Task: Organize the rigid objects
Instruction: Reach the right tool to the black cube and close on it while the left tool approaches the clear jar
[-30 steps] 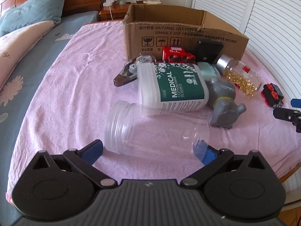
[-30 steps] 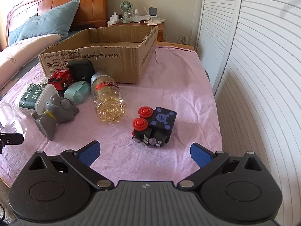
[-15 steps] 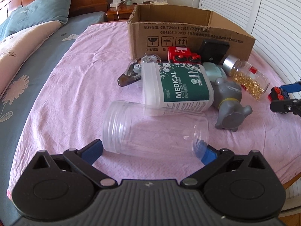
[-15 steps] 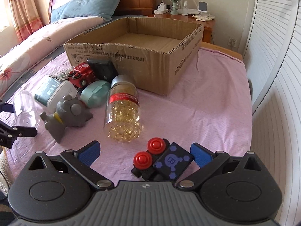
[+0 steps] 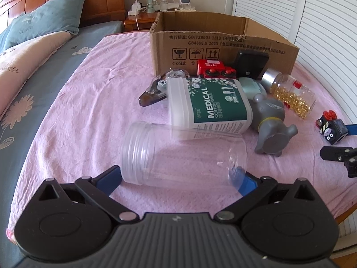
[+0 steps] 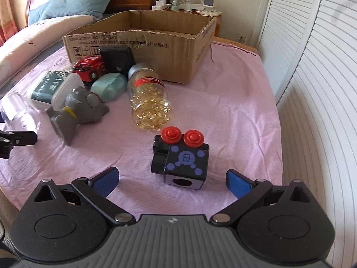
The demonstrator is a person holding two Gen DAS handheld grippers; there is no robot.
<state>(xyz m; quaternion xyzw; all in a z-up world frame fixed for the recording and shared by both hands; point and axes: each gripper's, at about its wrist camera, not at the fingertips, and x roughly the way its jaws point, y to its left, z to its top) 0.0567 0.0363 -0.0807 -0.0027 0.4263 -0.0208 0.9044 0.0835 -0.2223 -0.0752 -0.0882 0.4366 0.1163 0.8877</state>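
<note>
A clear plastic jar [image 5: 183, 154] lies on its side on the pink cloth, between the open fingers of my left gripper [image 5: 178, 177]. A black toy cube with red knobs [image 6: 181, 159] sits just ahead of my open right gripper [image 6: 171, 182], between its blue pads. Behind stand an open cardboard box [image 6: 145, 47], a medical cotton swab tub [image 5: 209, 105], a grey figurine [image 5: 271, 122], a bottle of gold capsules [image 6: 148, 98], a red toy [image 5: 215, 71], a teal case [image 6: 109, 87] and a black block [image 5: 251, 63].
A tape dispenser [image 5: 156, 89] lies left of the tub. The pink cloth covers a table beside a bed with pillows [image 5: 42, 24]. White louvred doors [image 6: 312, 67] stand on the right. A nightstand with a fan [image 5: 151, 0] is behind the box.
My right gripper has moved up to the black toy cube, which now sits between its pads. My left gripper has shifted slightly closer around the clear jar.
</note>
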